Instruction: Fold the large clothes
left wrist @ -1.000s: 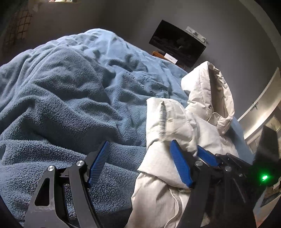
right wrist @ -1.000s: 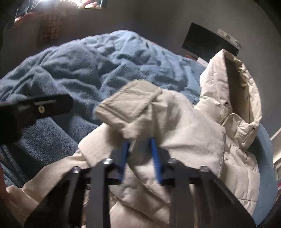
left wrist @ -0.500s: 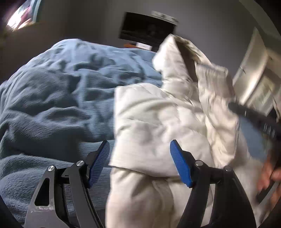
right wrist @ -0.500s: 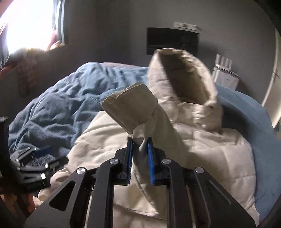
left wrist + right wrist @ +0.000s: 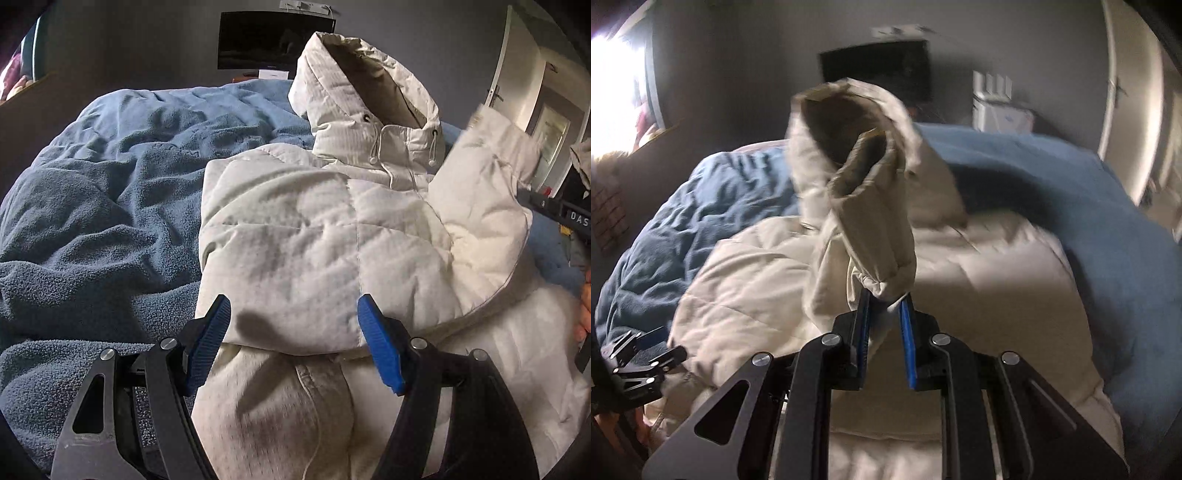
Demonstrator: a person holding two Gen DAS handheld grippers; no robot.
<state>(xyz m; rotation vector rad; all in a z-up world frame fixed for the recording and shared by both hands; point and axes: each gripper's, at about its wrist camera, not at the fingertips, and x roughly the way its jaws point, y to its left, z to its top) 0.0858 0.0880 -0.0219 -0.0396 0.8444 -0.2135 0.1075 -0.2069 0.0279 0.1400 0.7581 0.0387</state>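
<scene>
Now, left gripper (image 5: 293,321): fingers spread, empty, over jacket (image 5: 314,236)
right gripper (image 5: 884,321): clamps sleeve (image 5: 871,229)
room: blanket (image 5: 103,206) bare at 9 o'clock
hidden: jacket hem, cut off at 6 o'clock

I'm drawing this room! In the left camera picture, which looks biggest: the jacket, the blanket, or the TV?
1. Jacket, though it's nearest the camera.
2. Blanket, nearly as big; that order is unsure.
3. TV, clearly smallest, far away.

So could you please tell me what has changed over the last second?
The right gripper, still shut on the sleeve, has carried it up and across the jacket. The left gripper stays open, now over the jacket. The blue blanket is unchanged.
</scene>
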